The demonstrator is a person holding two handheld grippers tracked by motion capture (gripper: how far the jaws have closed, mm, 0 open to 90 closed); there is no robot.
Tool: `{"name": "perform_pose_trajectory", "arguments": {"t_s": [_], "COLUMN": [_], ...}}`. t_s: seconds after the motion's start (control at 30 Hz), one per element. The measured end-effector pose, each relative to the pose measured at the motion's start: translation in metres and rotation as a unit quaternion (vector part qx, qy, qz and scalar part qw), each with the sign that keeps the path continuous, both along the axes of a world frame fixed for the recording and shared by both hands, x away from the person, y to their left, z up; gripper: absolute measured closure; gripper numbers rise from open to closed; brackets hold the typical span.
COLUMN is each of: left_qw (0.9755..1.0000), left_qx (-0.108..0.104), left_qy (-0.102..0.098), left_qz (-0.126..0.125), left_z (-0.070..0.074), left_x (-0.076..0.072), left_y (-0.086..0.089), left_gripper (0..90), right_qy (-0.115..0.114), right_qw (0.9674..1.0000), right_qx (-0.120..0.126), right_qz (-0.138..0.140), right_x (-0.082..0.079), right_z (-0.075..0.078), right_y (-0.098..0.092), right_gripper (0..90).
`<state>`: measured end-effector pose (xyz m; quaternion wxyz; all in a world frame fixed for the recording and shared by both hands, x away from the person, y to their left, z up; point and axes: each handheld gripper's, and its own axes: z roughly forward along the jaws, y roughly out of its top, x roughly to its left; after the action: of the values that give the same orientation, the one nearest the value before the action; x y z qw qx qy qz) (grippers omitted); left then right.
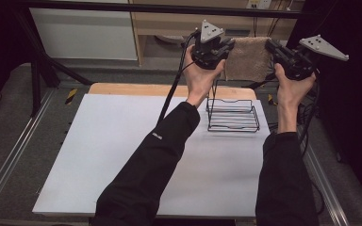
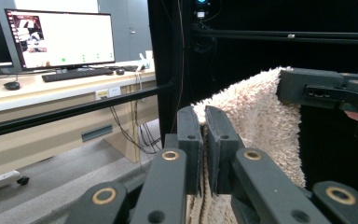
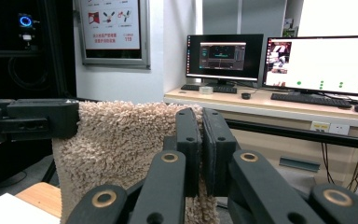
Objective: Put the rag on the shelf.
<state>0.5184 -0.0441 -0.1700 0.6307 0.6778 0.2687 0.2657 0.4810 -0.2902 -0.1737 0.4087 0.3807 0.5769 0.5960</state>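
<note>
Two tools (image 1: 227,49) (image 1: 269,47) pinch a beige towel (image 1: 247,59) between them

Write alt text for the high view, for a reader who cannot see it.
Two raised hands each hold a gripper, the left gripper and right gripper clamped on the top corners of a beige shaggy towel stretched between them. Below stands a black wire rack on a white table.
</note>
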Motion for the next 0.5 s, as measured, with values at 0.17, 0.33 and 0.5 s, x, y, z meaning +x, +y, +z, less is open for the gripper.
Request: {"name": "perform_pose_trajectory", "arguments": {"t_s": [0.17, 0.33, 0.5], "left_qw": [1.0, 0.9999, 0.9995], "left_qx": [0.0, 0.013, 0.03], "left_qy": [0.003, 0.001, 0.002], "left_qz": [0.003, 0.008, 0.014], "left_z": [-0.004, -0.009, -0.015], "left_x": [0.008, 0.013, 0.017], "left_y": [0.001, 0.0, -0.002], "left_gripper": [85.4, 85.5, 85.4], "right_qy": [0.004, 0.009, 0.012], "right_qw": [1.0, 0.9999, 0.9999], "right_qx": [-0.005, -0.005, -0.005], "right_qz": [0.001, 0.0, 0.001], "right_x": [0.006, 0.013, 0.019], "right_z": [-0.003, -0.007, -0.013], "right_y": [0.002, 0.002, 0.002], "right_gripper": [86.8, 86.8, 86.8]}}
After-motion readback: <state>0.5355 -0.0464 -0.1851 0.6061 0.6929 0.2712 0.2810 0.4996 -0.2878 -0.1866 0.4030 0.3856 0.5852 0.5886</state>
